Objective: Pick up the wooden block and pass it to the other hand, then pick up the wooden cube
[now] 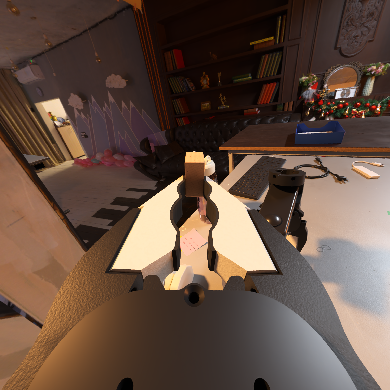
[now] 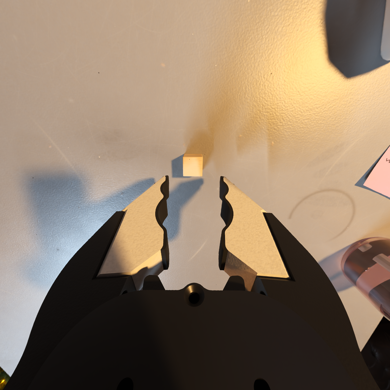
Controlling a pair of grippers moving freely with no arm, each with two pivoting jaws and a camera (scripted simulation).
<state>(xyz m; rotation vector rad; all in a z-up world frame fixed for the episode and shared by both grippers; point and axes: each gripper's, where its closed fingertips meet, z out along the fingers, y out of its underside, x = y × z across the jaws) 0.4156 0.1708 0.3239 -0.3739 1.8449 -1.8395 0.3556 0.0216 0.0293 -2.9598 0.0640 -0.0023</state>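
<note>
My left gripper (image 1: 194, 179) is shut on a tall wooden block (image 1: 194, 174) held upright between its fingertips, well above the grey table (image 1: 348, 274). The right gripper shows farther off to the right in the left wrist view (image 1: 285, 202), pointing down at the table. In the right wrist view my right gripper (image 2: 194, 179) is open and empty, looking down at the table (image 2: 84, 84). A small pale wooden cube (image 2: 192, 165) rests on the table just beyond its fingertips, centred between them and not touched.
A pink-tinted bottle (image 1: 203, 209) and a pink note (image 1: 192, 242) lie on the table below my left gripper; both show at the right edge of the right wrist view, bottle (image 2: 367, 278), note (image 2: 379, 179). A black keyboard (image 1: 256, 177), a cable (image 1: 322, 171), a white adapter (image 1: 366, 171) and a blue tray (image 1: 318, 133) lie farther back.
</note>
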